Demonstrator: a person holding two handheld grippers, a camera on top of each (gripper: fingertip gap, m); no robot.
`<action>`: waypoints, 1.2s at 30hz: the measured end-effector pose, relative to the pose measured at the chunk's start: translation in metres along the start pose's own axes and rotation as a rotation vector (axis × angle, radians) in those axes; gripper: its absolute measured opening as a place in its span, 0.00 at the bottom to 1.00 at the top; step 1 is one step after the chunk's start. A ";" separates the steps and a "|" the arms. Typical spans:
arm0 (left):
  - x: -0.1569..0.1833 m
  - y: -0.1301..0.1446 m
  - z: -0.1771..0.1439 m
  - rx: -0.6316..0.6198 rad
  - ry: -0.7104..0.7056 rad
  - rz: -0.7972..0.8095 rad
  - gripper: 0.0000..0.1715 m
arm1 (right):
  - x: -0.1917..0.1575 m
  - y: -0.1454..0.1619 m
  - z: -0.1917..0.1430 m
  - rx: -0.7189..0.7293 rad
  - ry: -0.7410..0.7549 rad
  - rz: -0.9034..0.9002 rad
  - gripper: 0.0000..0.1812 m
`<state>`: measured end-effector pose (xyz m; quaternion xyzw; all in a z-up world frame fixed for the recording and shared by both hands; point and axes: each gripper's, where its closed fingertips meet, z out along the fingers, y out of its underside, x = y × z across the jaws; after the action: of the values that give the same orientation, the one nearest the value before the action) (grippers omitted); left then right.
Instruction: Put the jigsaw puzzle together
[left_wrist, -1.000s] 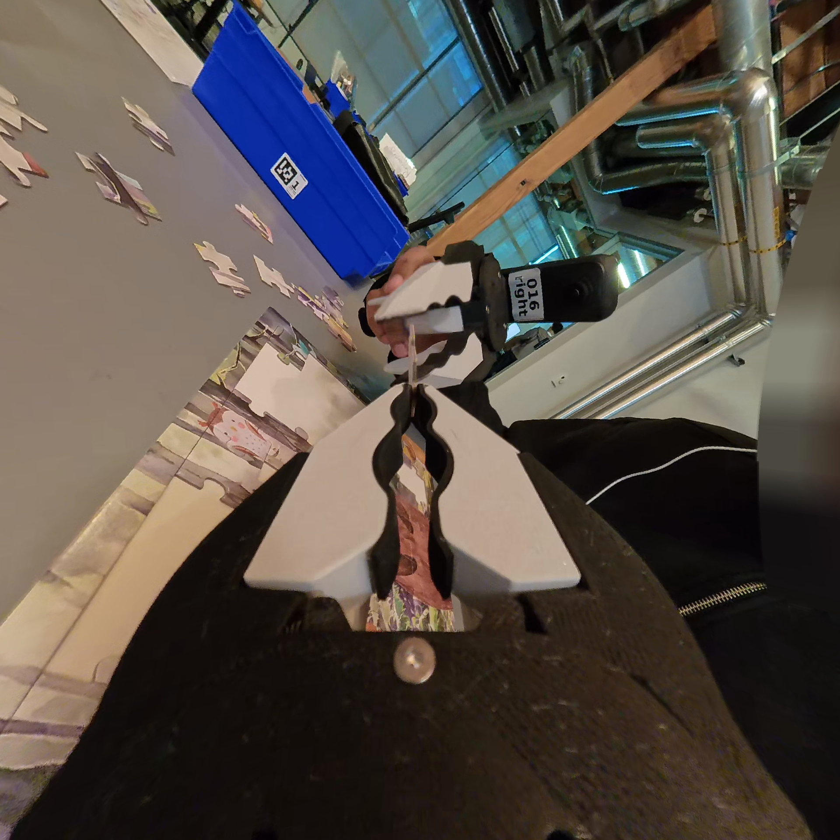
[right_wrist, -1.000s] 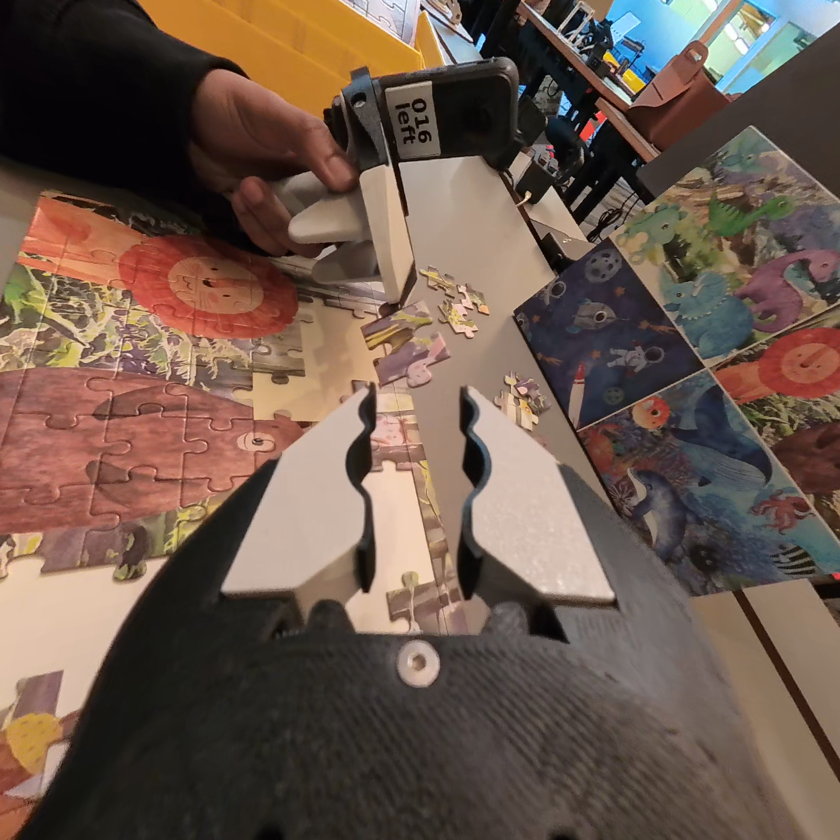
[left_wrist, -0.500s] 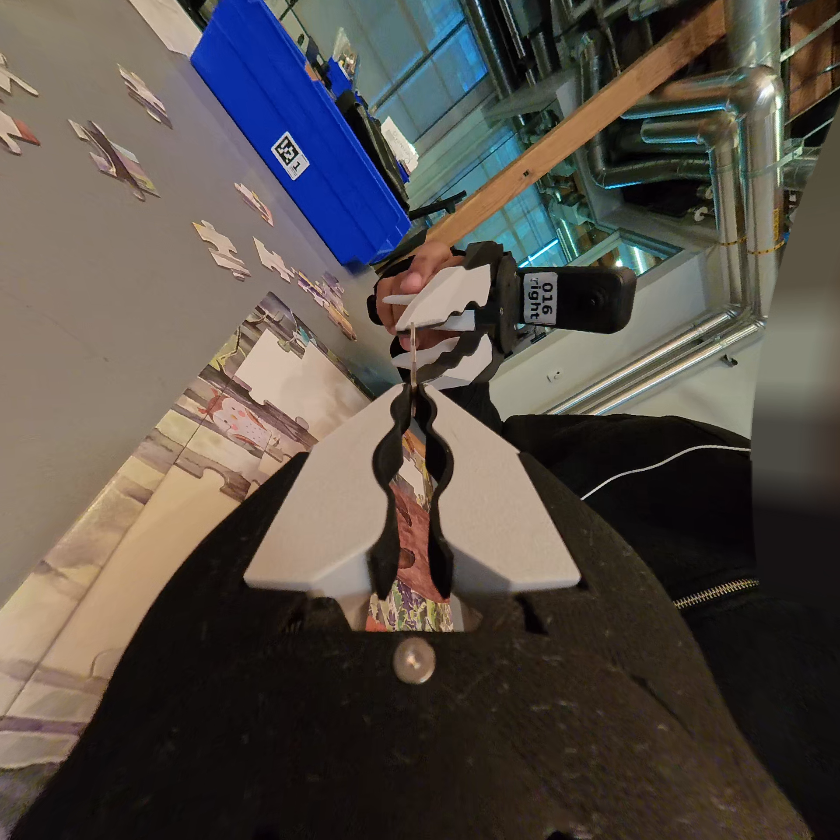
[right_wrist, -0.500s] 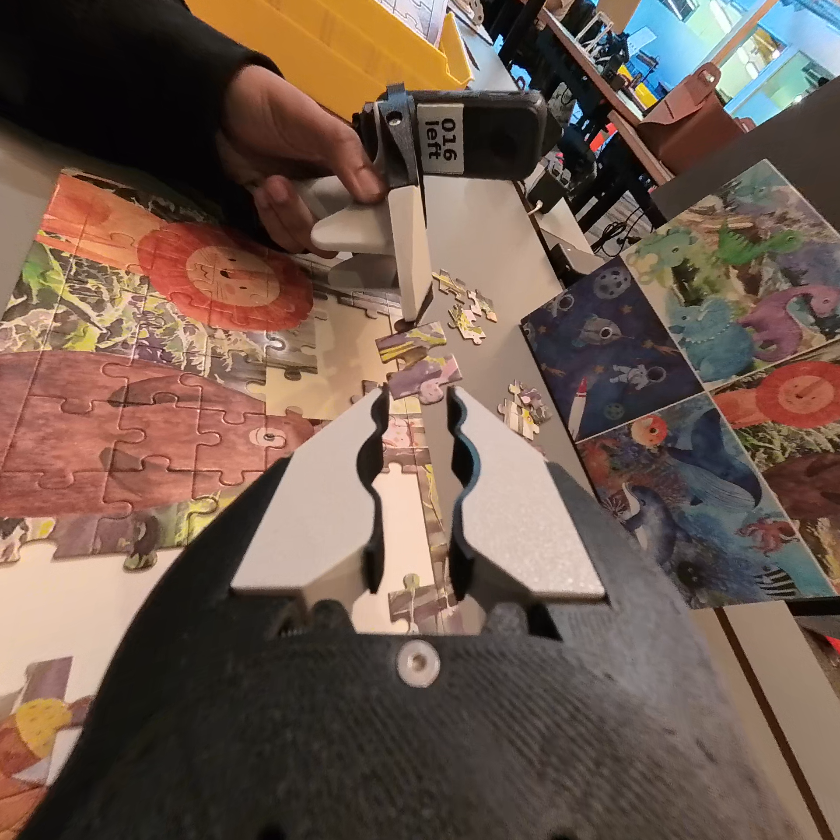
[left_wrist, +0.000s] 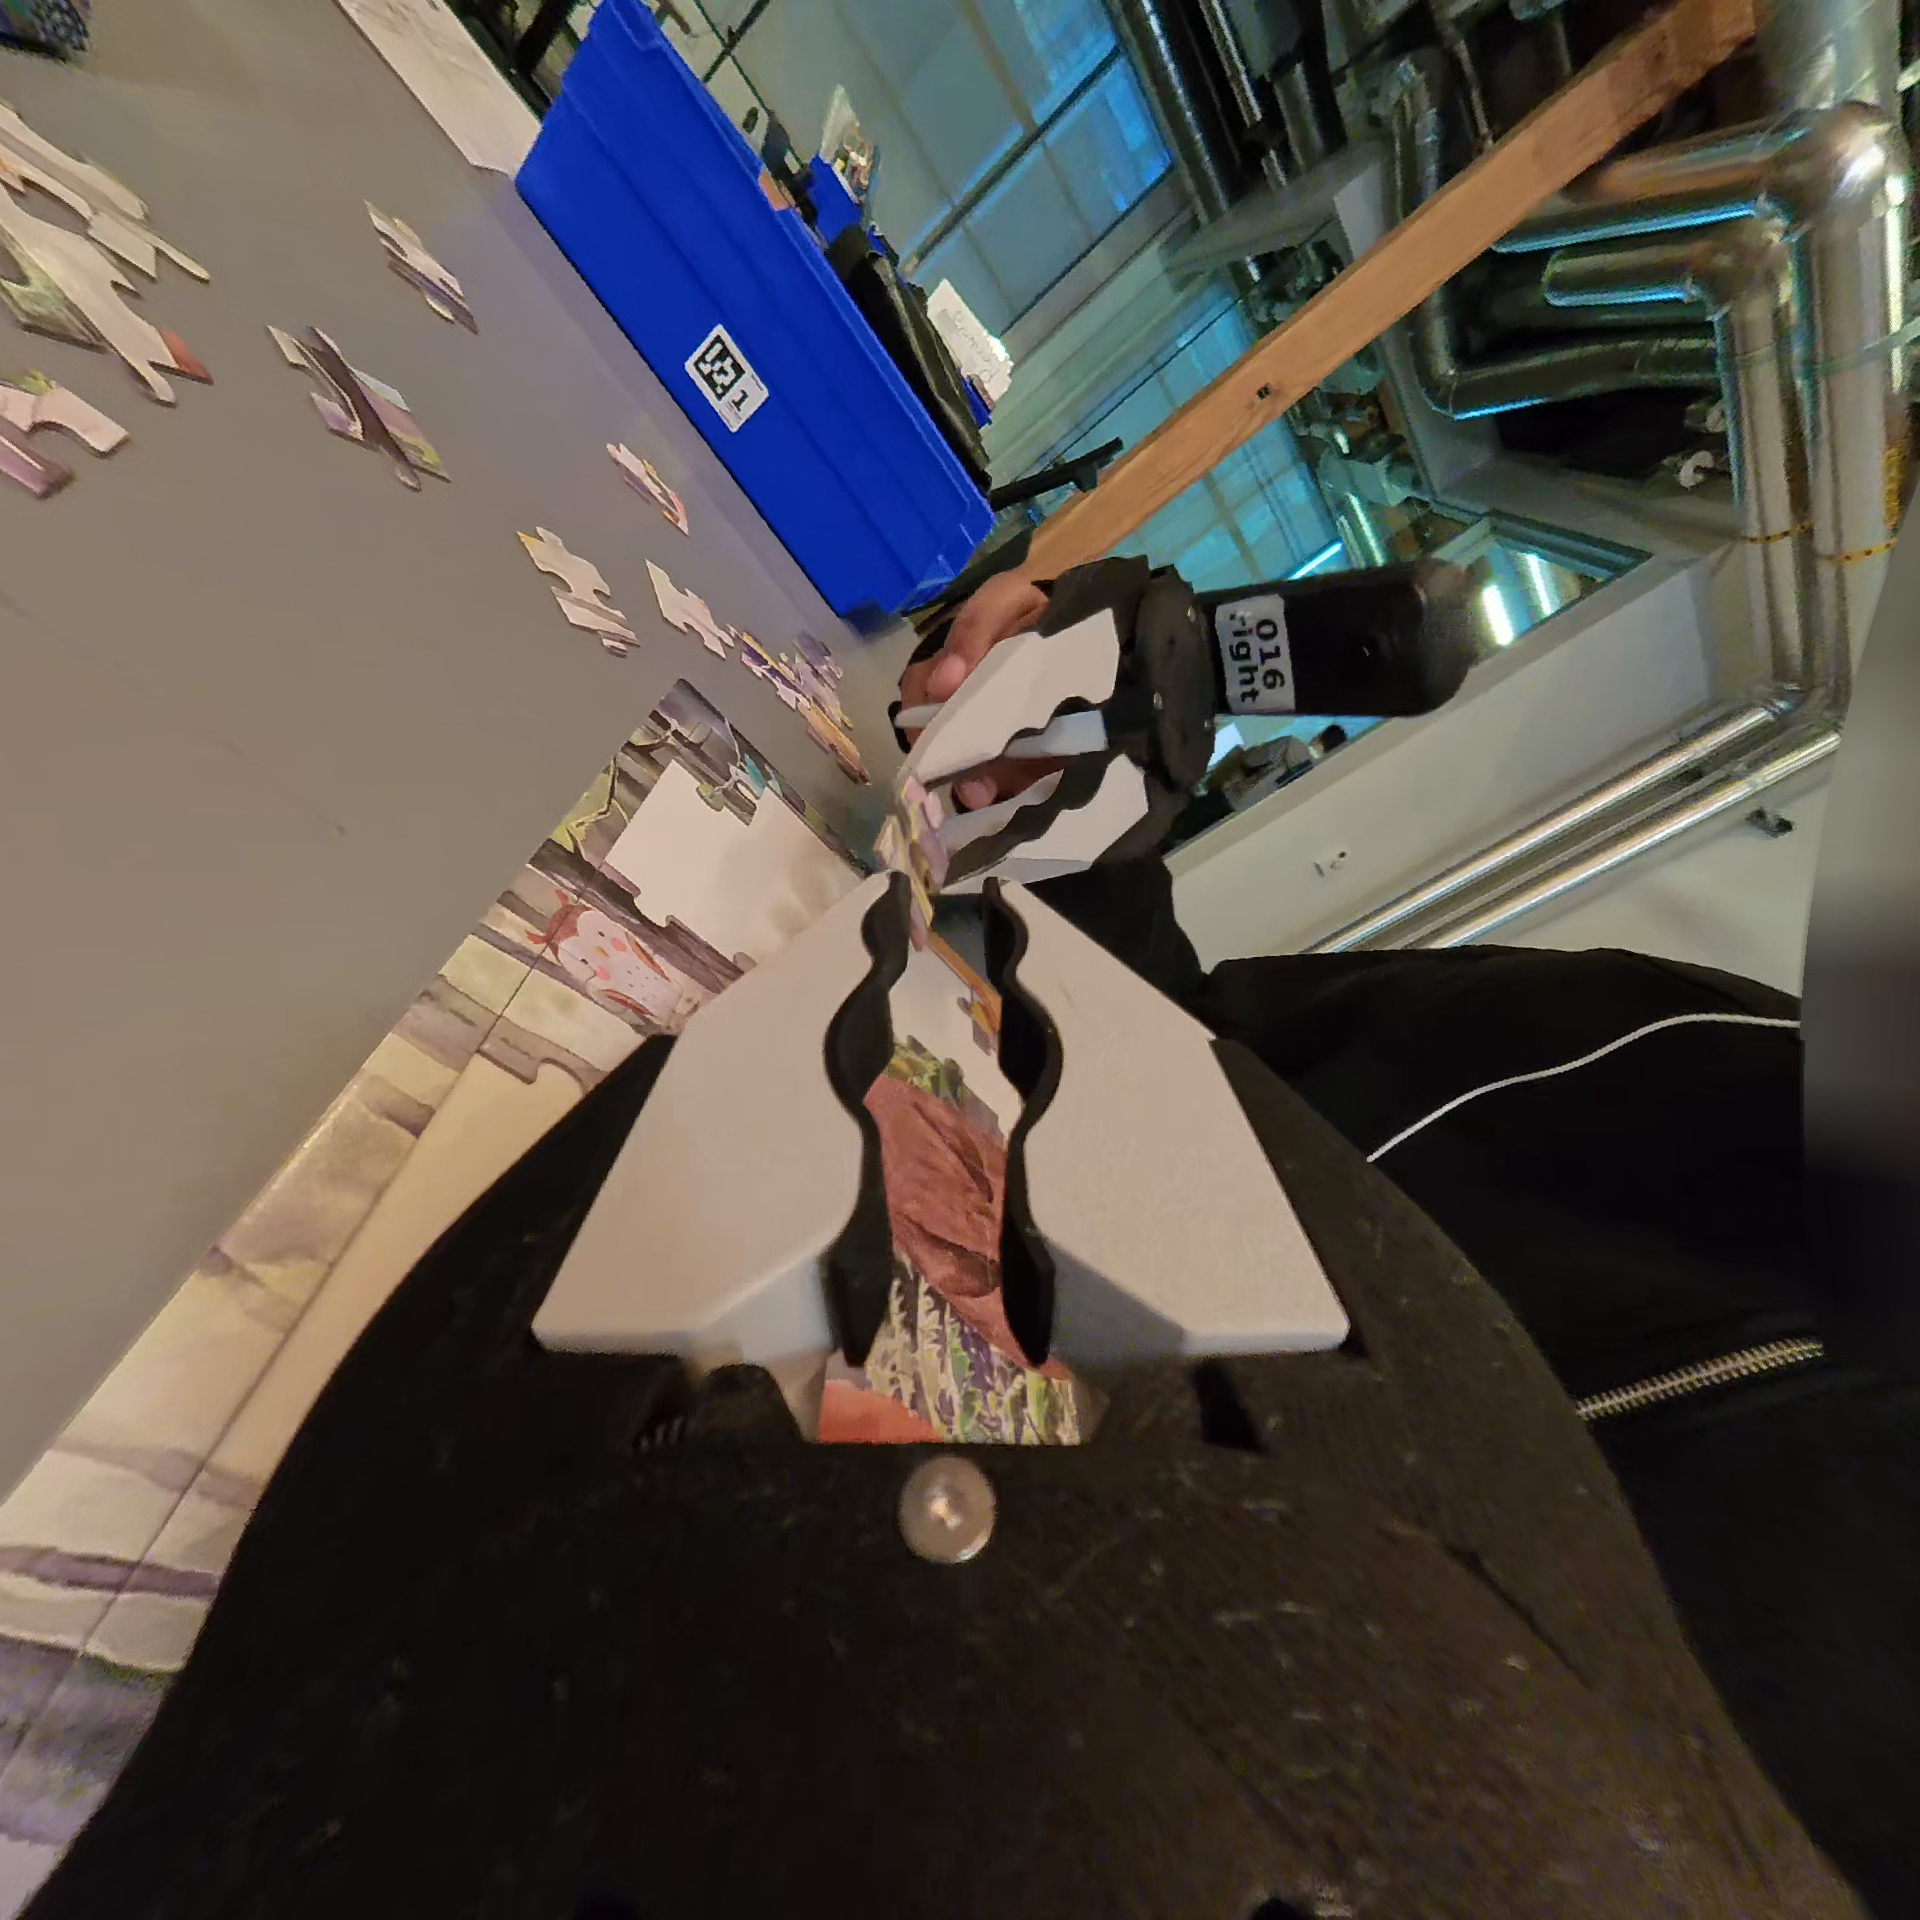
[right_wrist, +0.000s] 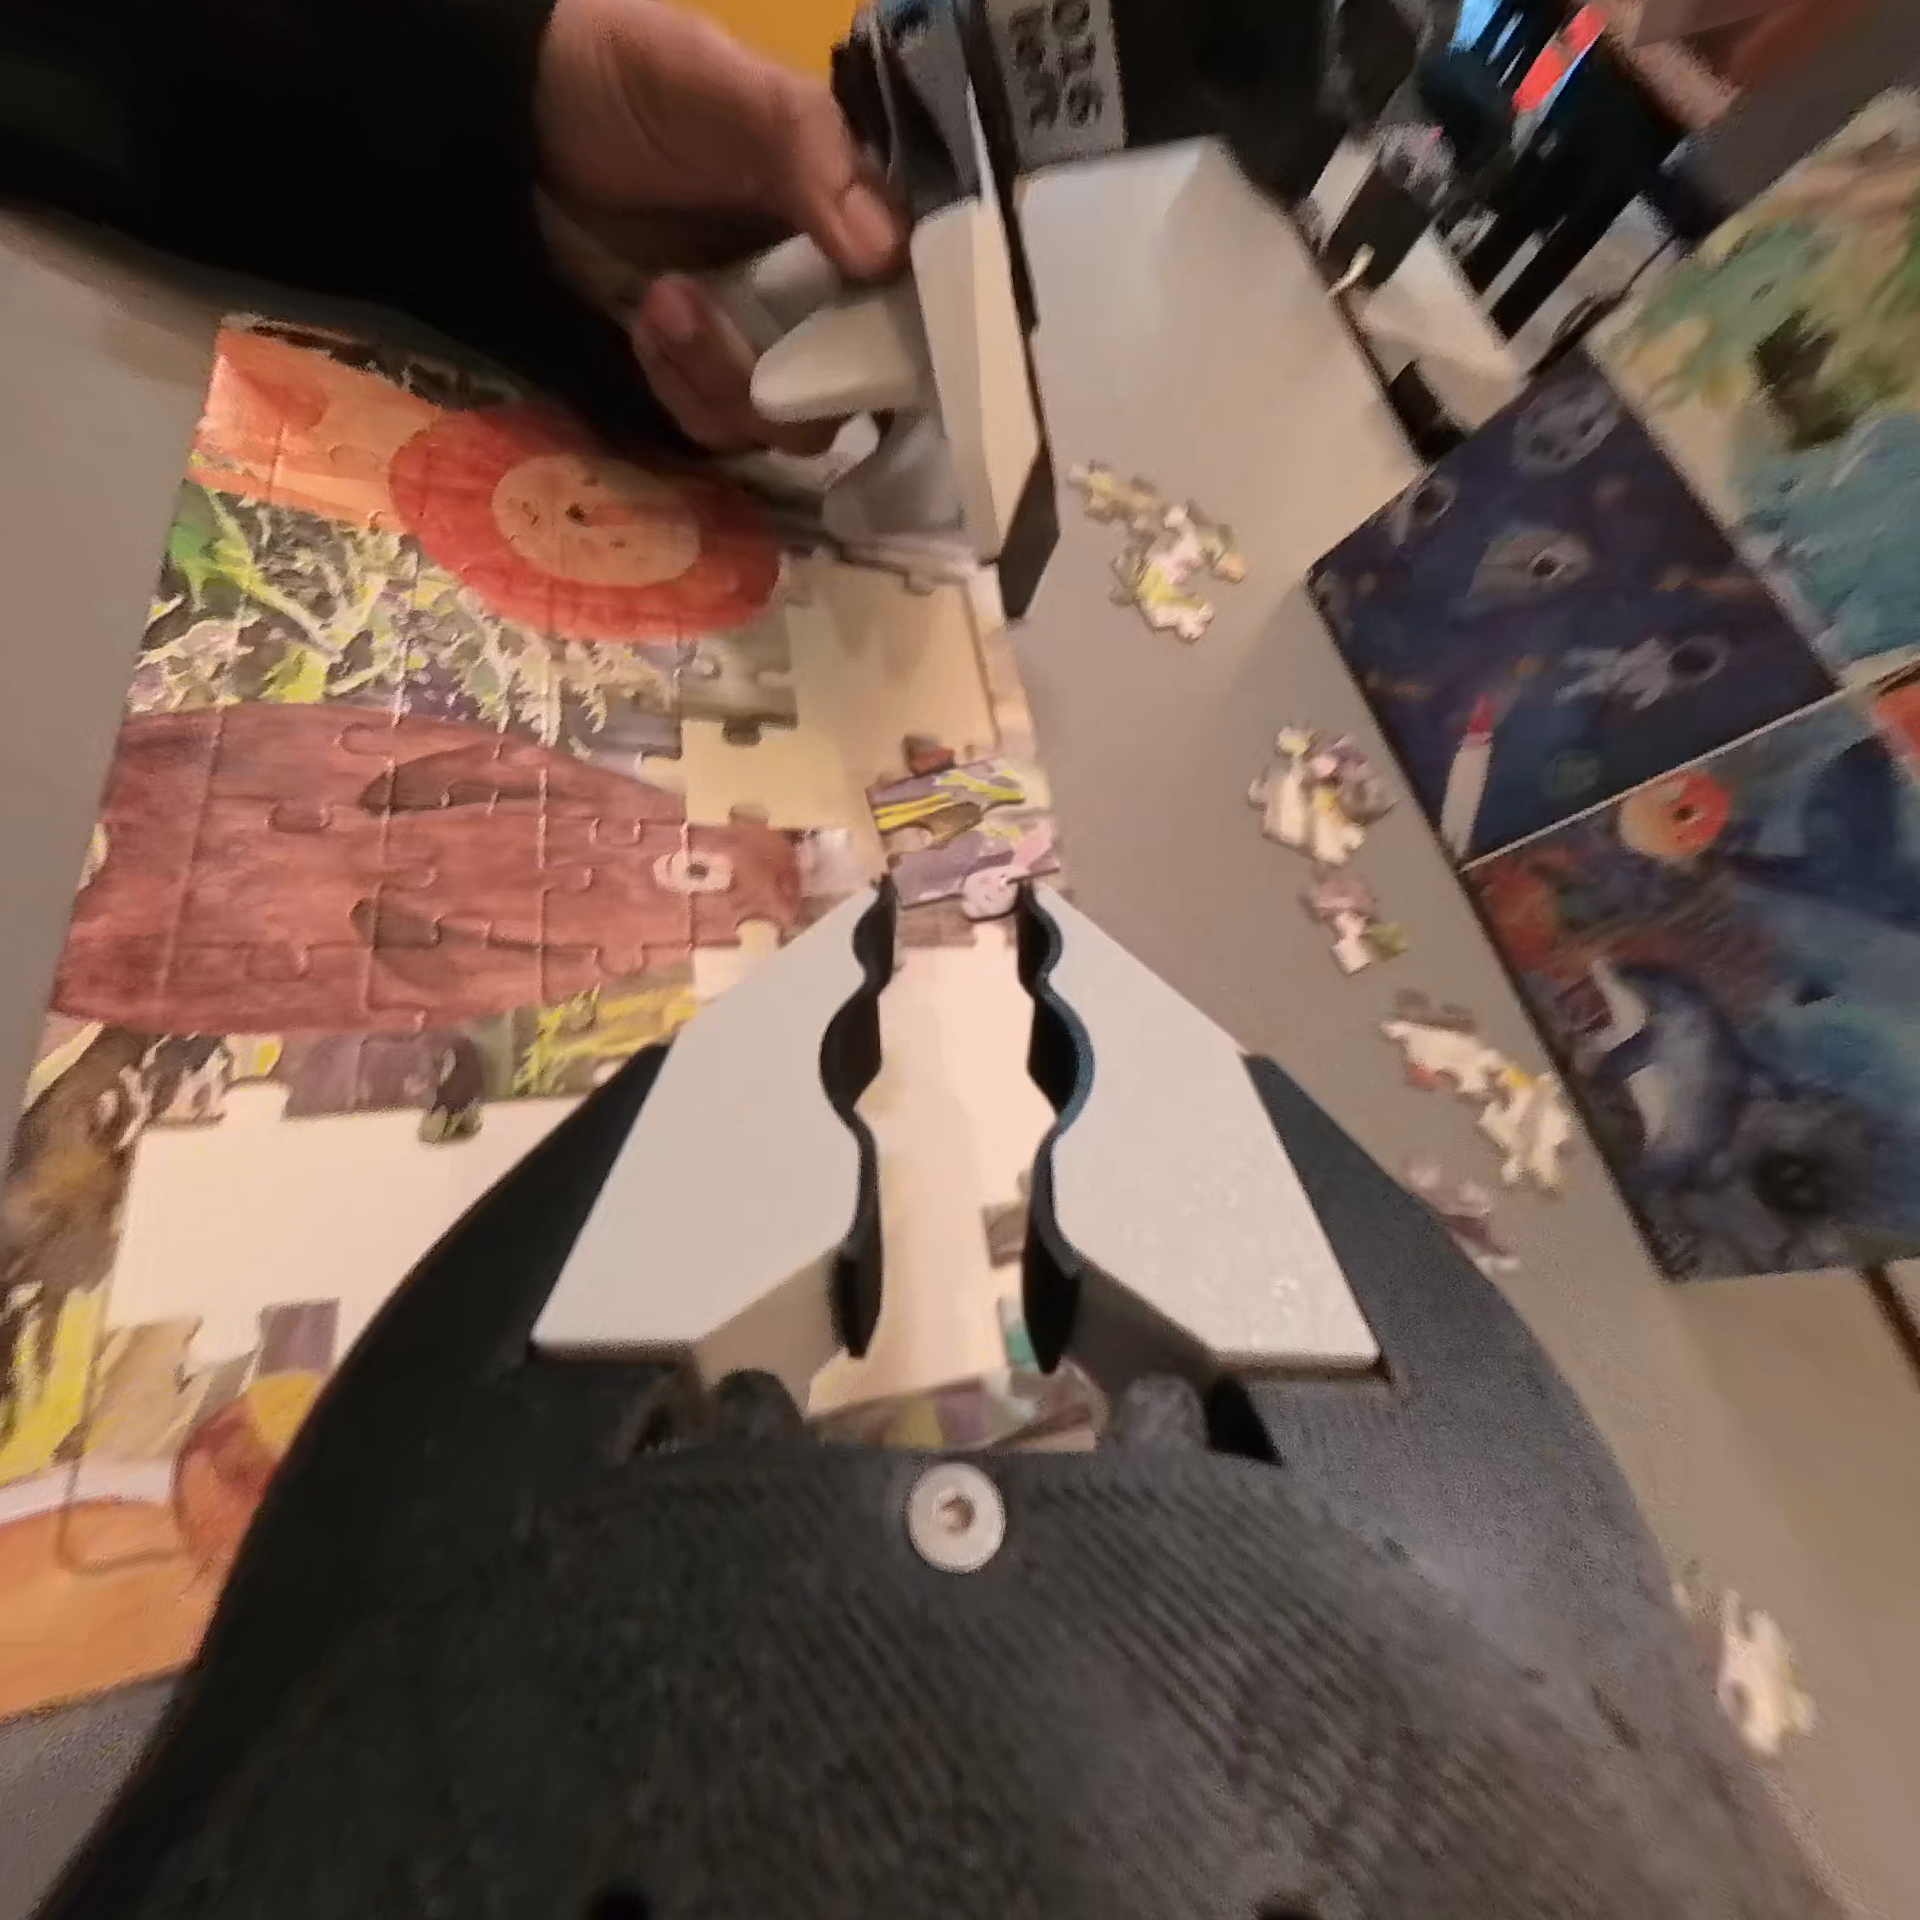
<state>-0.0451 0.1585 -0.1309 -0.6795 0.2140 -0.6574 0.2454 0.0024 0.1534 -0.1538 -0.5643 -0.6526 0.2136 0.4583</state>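
The half-built jigsaw (right_wrist: 416, 831) with an orange lion and a brown animal lies on the grey table; it also shows in the left wrist view (left_wrist: 582, 935). A purple and yellow joined piece (right_wrist: 961, 821) sits between my right gripper's (right_wrist: 956, 899) tips, which are closed on its side edges. The right view is blurred. In the left wrist view the piece (left_wrist: 912, 842) hangs tilted in the air at the right gripper (left_wrist: 920, 795), leaning on one fingertip of my left gripper (left_wrist: 940, 894). The left gripper is open and holds nothing. It shows above the board in the right view (right_wrist: 1023, 582).
Loose pieces (left_wrist: 358, 410) are scattered on the grey table (left_wrist: 208, 675), some right of the board (right_wrist: 1320, 790). A blue bin (left_wrist: 748, 343) stands at the table's far edge. Picture panels (right_wrist: 1558, 623) stand on the right. A person's hand (right_wrist: 707, 156) holds the left gripper. About 6 centimeters separates my left fingertips from my right. About 11 centimeters separates my right fingertips from the half-built jigsaw (right_wrist: 416, 831). It is also in sight in the left wrist view (left_wrist: 977, 1234).
My left gripper was shut on the piece and has opened. My right gripper moved forward, narrowed and closed on the piece, which has tilted.
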 end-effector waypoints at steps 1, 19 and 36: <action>-0.002 0.001 0.000 -0.008 -0.013 0.008 0.06 | -0.004 0.008 -0.001 -0.029 -0.027 0.028 0.12; -0.029 0.066 0.026 -0.426 -0.354 0.291 0.00 | -0.044 0.049 0.001 -0.193 -0.253 0.183 0.11; -0.039 0.076 0.026 -0.499 -0.433 0.342 0.00 | -0.048 0.049 0.000 -0.196 -0.297 0.236 0.11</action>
<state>-0.0184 0.1239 -0.2083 -0.7962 0.4213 -0.3757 0.2178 0.0263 0.1219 -0.2100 -0.6409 -0.6601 0.2820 0.2718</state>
